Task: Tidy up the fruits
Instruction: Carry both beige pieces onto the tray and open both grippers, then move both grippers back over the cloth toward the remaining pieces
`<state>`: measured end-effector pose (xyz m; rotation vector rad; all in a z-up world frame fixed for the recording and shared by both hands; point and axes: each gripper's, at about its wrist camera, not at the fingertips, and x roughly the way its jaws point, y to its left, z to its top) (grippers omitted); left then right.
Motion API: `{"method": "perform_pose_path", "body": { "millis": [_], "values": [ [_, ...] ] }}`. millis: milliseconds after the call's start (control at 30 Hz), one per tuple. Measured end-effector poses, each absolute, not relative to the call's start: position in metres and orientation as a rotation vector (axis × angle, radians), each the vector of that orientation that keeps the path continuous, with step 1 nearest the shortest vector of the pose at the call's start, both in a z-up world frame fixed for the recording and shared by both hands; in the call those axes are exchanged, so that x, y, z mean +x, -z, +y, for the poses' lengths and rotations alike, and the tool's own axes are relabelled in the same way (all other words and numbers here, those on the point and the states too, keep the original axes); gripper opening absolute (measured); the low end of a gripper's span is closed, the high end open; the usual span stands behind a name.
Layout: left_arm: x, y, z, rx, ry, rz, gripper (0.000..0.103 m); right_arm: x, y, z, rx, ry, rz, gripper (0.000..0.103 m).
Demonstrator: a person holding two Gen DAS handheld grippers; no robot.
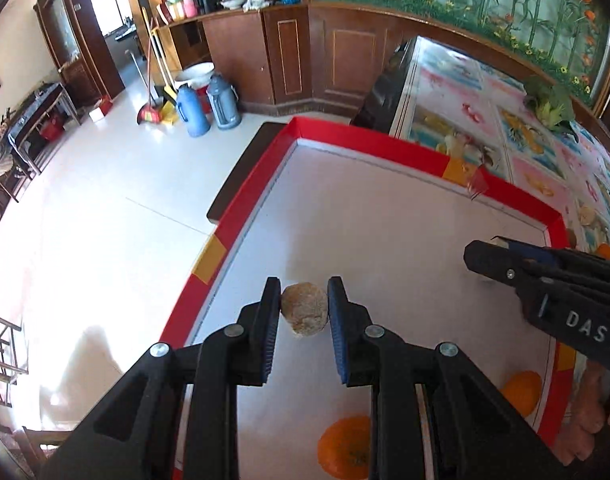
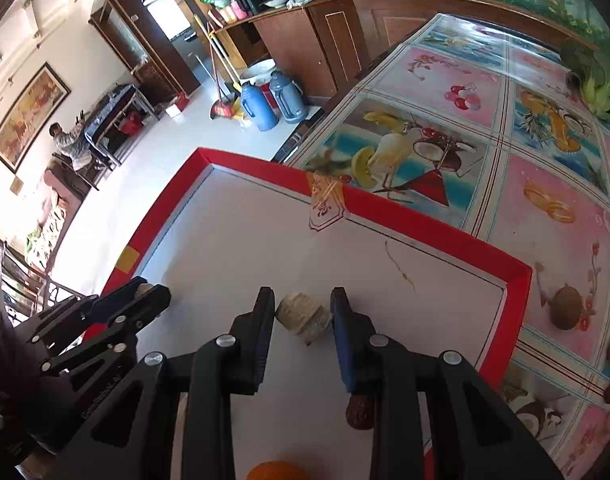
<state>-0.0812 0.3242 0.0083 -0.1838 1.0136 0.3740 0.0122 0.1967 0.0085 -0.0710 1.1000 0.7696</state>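
My left gripper (image 1: 304, 312) is shut on a small round tan fruit (image 1: 305, 315), held over the white tray with a red rim (image 1: 385, 138). My right gripper (image 2: 303, 316) is shut on a pale tan lumpy fruit (image 2: 303, 317) above the same tray (image 2: 425, 218). Two oranges (image 1: 347, 446) (image 1: 523, 392) lie on the tray near its front; one orange (image 2: 275, 471) shows at the bottom of the right wrist view. A dark brown fruit (image 2: 360, 412) lies on the tray under the right gripper's right finger. Each gripper shows in the other's view, the right one (image 1: 481, 256) and the left one (image 2: 145, 292).
The tray sits on a table with a fruit-print cloth (image 2: 505, 128). A leafy green bundle (image 1: 553, 104) lies at the table's far side. Beyond the tray's left edge is white floor with two blue flasks (image 1: 207, 108) and a wooden cabinet (image 1: 289, 56).
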Motion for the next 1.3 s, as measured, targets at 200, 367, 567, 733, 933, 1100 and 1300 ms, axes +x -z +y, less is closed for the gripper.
{"method": "perform_pose_path", "body": {
  "millis": [200,367,567,733,933,1100,1300],
  "values": [
    [-0.078,-0.011,0.323,-0.206,-0.399,1.042,0.032,0.010,-0.015,0.190,-0.061,-0.780,1.095,0.031],
    [-0.100,-0.039,0.310,-0.179,-0.406,0.941,0.064,-0.007,-0.047,0.146,-0.006,-0.834,0.950,0.044],
    [-0.128,-0.085,0.256,-0.127,-0.315,0.782,0.073,-0.027,-0.070,0.056,0.066,-0.817,0.818,0.047],
    [-0.131,-0.092,0.181,-0.061,-0.119,0.754,0.079,-0.035,-0.064,-0.041,0.076,-0.668,0.790,0.048],
    [-0.121,-0.073,0.109,0.022,0.046,0.812,0.079,-0.029,-0.046,-0.143,0.140,-0.491,0.829,0.048],
    [-0.115,-0.064,0.091,0.025,0.084,0.857,0.079,-0.008,-0.042,-0.165,0.211,-0.441,0.844,0.048],
    [-0.108,-0.064,0.092,0.016,0.068,0.876,0.079,0.027,-0.035,-0.113,0.194,-0.528,0.885,0.048]
  ]
}}
